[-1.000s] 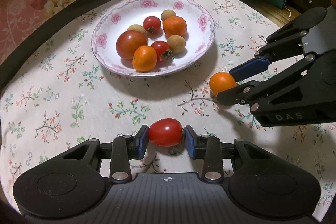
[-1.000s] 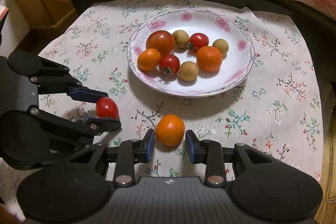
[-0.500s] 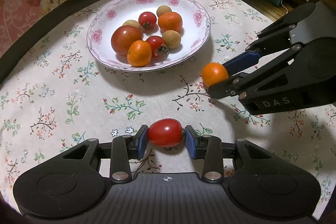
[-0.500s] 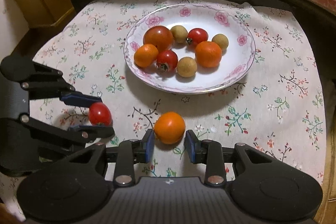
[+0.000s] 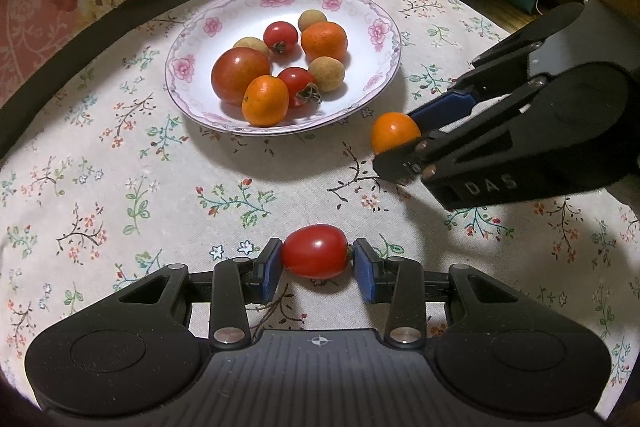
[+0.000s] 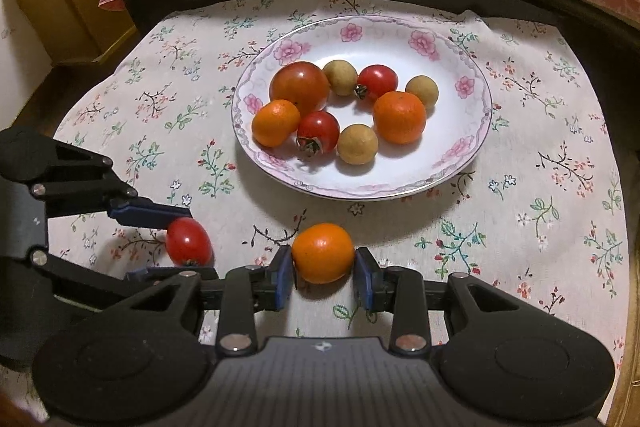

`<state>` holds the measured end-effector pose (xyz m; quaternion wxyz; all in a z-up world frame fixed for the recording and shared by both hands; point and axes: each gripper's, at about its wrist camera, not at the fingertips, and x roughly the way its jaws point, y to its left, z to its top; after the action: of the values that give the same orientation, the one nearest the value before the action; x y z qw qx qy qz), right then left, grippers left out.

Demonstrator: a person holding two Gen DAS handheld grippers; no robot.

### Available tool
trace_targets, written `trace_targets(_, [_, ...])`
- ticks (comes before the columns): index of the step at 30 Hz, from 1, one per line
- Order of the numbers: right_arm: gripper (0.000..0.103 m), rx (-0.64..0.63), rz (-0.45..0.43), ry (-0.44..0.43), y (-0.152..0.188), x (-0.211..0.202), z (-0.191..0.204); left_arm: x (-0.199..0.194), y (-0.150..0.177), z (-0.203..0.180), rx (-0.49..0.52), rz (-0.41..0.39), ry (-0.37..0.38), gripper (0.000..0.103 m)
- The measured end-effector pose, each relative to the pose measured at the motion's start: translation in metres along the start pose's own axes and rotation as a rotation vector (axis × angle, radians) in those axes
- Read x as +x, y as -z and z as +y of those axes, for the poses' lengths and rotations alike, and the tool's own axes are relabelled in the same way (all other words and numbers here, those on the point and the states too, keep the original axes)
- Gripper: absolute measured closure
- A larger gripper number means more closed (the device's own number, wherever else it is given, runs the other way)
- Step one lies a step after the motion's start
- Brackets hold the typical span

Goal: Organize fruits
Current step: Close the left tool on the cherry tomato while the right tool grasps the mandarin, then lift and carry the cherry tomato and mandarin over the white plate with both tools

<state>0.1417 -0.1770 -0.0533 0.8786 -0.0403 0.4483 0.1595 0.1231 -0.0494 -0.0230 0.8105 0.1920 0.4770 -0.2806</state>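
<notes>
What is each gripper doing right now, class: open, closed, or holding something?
Left gripper: closed on the small oval red tomato.
Right gripper: closed on the small round orange tangerine.

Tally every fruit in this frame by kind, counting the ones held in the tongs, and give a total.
Tomatoes: 4, one in the left tongs
Oranges: 3, one in the right tongs
Longans: 3, all on the plate
Total: 10
</notes>
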Motion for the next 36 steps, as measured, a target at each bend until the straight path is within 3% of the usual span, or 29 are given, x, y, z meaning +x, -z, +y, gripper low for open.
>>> trace_targets(18, [0.070,0.022,-0.034,0.008,-0.005,0.007,-0.002,0.000,0.002,0.001,-0.006,0.004,0.002,0.054])
trace_targets(22, [0.069,-0.002,-0.029,0.024,-0.007,0.008,0.003,-0.001,0.003,-0.001,0.005,0.005,0.002,0.058])
trace_targets(36, [0.070,-0.030,-0.029,0.016,-0.002,-0.009,0.004,-0.005,-0.002,0.006,-0.012,-0.008,-0.012,0.058])
